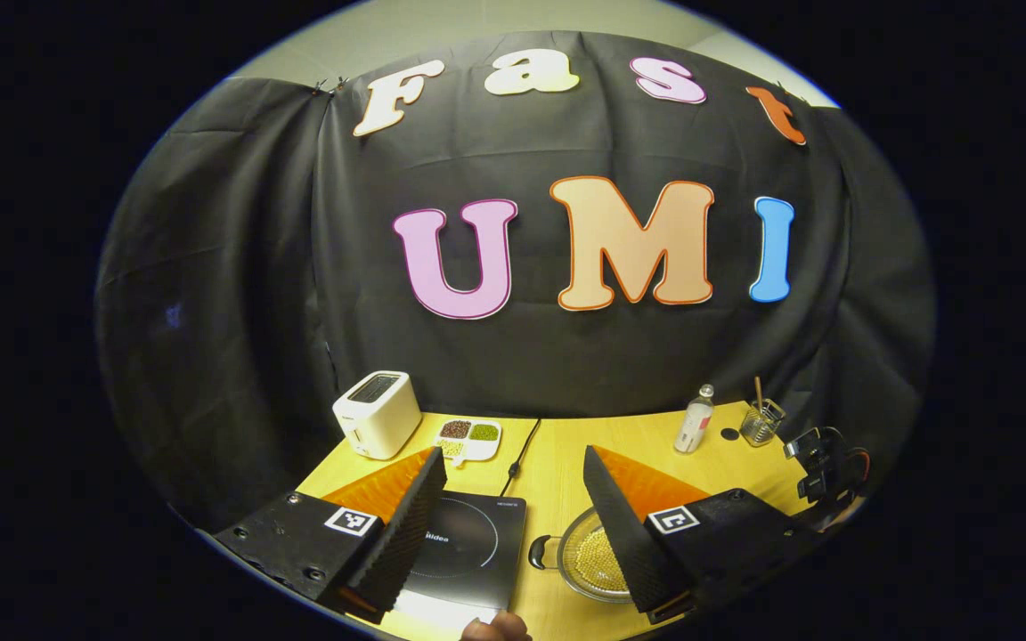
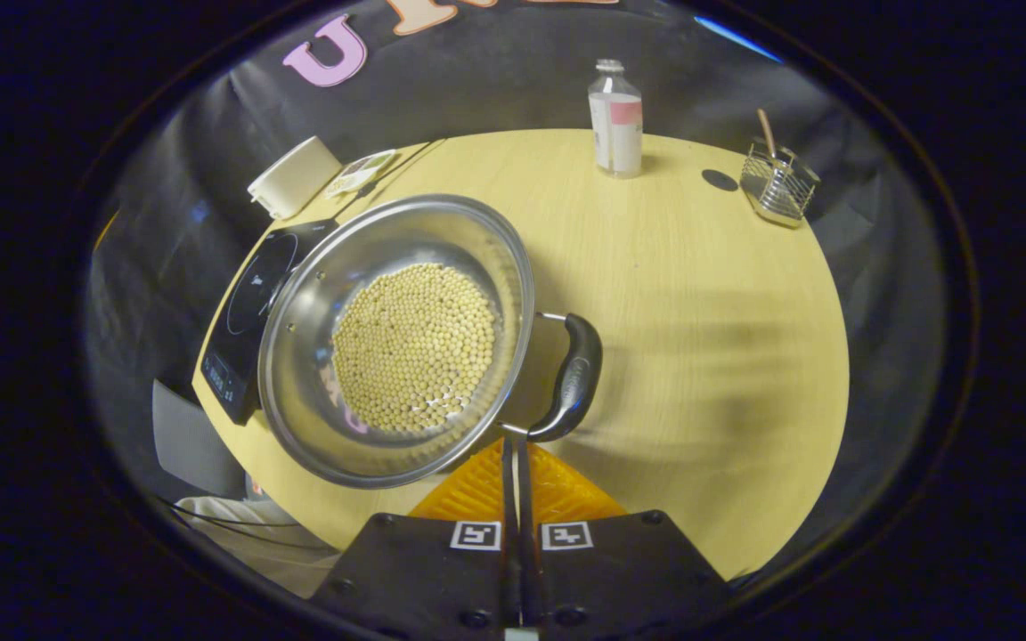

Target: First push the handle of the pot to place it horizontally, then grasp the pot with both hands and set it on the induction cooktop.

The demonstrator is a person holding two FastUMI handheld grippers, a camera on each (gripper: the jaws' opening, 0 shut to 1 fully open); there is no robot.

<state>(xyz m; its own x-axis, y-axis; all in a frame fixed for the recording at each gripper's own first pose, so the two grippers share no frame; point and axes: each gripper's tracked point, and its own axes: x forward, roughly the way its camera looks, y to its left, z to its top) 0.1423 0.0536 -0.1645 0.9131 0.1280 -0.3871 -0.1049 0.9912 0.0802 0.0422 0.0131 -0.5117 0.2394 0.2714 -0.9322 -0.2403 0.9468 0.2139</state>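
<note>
Round stainless-steel pot, filled with pale yellow beans, is seen on the yellow wooden surface just beside the black induction cooktop. Right gripper fingers are pressed together near the pot's black side handle. Left gripper fingers are spread wide.

In the left gripper view the cooktop lies on the table, with the pot just to its right — beans lie in the pot. Behind the cooktop stand a toaster and, right of it, a divided dish. Far right at the back — a bottle, then a wire holder.
</note>
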